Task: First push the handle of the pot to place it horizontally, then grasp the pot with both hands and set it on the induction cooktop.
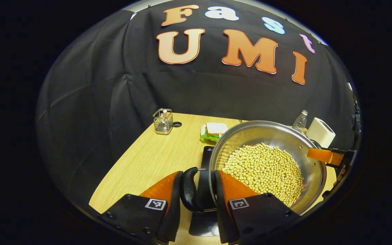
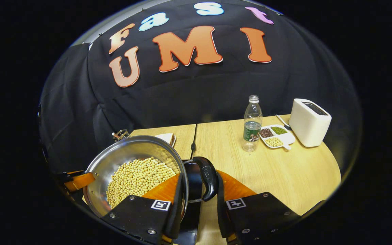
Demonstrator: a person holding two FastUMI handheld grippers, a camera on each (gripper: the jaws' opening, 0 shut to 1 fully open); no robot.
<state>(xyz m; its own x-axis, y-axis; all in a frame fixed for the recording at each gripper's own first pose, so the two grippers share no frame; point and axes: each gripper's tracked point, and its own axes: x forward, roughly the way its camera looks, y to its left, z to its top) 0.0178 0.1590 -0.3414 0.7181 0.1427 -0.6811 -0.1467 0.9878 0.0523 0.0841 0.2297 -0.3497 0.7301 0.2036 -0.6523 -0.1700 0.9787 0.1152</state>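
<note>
Closest in the left gripper view, the left gripper [image 1: 197, 190] has its fingers straddling the pot's black side handle [image 1: 189, 190], one finger outside the loop and the other over the rim against the inner wall; whether both truly press I cannot tell, though the gap looks narrow around the handle. In the right gripper view the right gripper [image 2: 199, 192] stands the same way at the opposite handle [image 2: 209, 180], fingers close on either side of it. Between them the steel pot [image 1: 271, 136], loaded with soybeans [image 1: 264, 170], seems to be carried, with the dark induction cooktop [image 1: 204, 190] showing just beneath its left handle — so the step in hand looks like the two-handed set-down. To do it well, I would keep both grippers at one height so the rim stays level, since the loose beans will slide and shift the weight if it tips, and lower straight down onto the cooktop's glass rather than dragging across it — releasing only once the base sits flat. Farther off on the bench [image 2: 284, 170] stand a water bottle [image 2: 251, 124], a divided dish of beans [image 2: 277, 136] and a white toaster [image 2: 310, 122], well apart from the path; a wire basket [image 1: 163, 121] and a sandwich [image 1: 214, 131] sit beyond the pot.
</note>
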